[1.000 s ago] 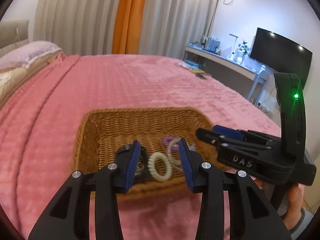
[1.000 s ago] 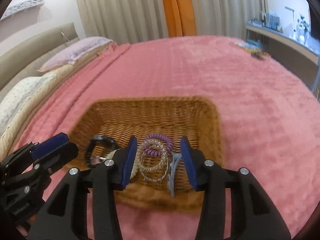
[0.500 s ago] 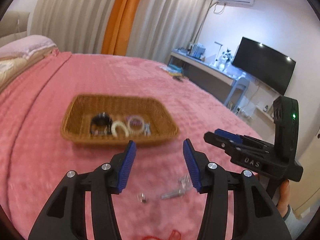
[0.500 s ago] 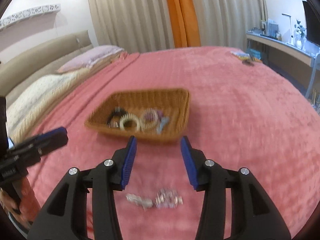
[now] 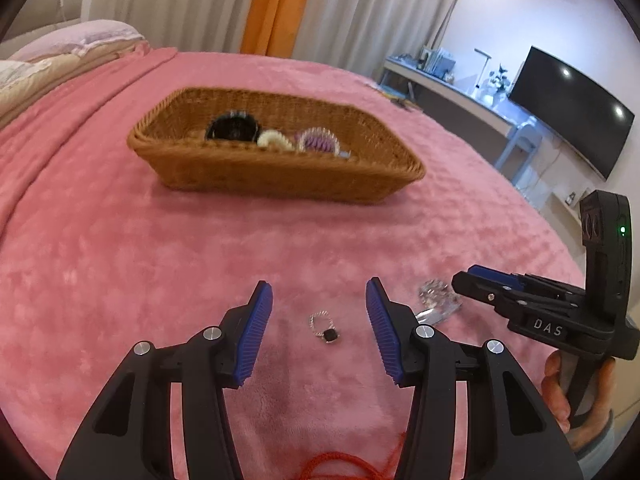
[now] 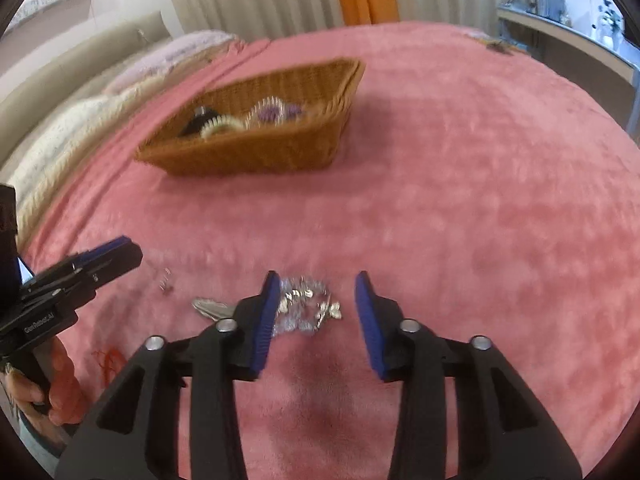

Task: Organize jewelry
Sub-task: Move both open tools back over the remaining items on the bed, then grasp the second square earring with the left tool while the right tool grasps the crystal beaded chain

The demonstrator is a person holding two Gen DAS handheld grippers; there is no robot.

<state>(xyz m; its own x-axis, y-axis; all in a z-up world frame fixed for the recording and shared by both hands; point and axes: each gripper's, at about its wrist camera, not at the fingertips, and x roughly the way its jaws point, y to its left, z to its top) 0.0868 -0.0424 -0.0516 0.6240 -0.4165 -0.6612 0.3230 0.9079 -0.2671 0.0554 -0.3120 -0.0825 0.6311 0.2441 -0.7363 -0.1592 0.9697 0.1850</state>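
Lining up both grippers over loose jewelry on the bed, jaws spread, nothing held.
Left gripper (image 5: 319, 322) has the ring (image 5: 325, 327) between its jaws; right gripper (image 6: 316, 314) straddles the silver bracelet (image 6: 307, 307), nearer its left jaw. Basket (image 5: 276, 178) well beyond. Only left view shows the ring clearly.

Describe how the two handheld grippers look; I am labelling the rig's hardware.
Both are black plastic with silver screws. The left gripper and right gripper carry ribbed blue pads. The right one bears white "DAS" lettering and a green light; a bare hand holds it. No cables show.
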